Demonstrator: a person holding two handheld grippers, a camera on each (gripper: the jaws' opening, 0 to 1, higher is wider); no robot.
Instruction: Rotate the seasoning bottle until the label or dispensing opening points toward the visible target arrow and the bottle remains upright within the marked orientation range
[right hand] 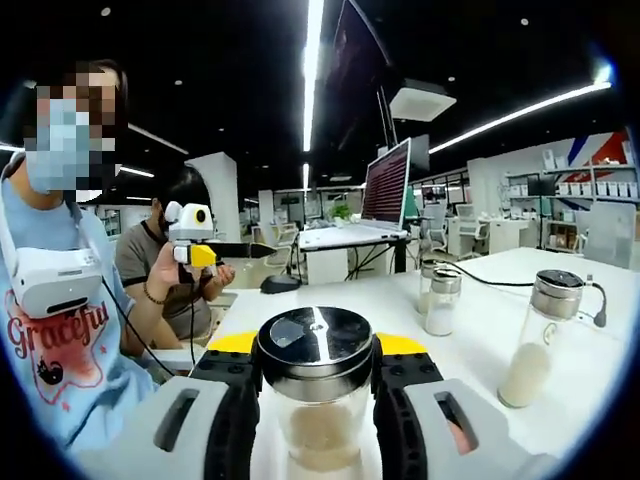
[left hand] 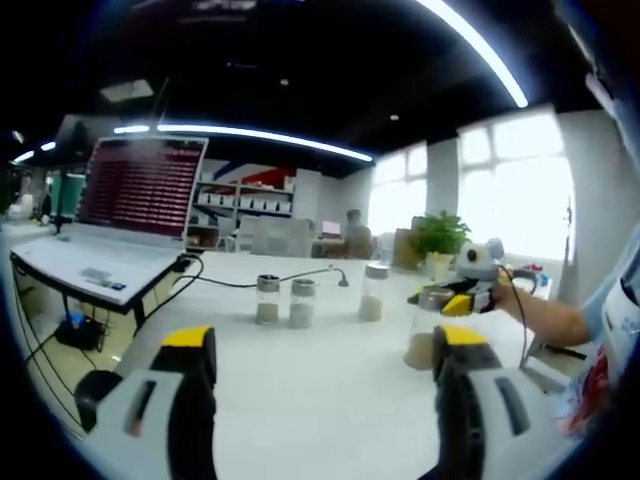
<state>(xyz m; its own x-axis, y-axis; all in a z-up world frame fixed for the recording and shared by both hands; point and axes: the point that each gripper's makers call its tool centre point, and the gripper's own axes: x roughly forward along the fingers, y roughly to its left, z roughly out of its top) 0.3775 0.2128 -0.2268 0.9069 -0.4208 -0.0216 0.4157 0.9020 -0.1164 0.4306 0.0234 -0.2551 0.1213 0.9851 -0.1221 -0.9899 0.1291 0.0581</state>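
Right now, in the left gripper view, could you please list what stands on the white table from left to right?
Laptop → two small jars side by side → taller jar → jar held by the right gripper.

Room lit by ceiling light strips (left hand: 470,50), windows (left hand: 515,185) blown out with glare, edges bent by fisheye, background softly blurred.

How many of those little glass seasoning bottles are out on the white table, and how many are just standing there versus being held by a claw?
Standing free: 3, a pair of bottles side by side and another bottle further along.
Held in the right claw: 1, the gripped bottle, upright.
Total: 4 bottles.
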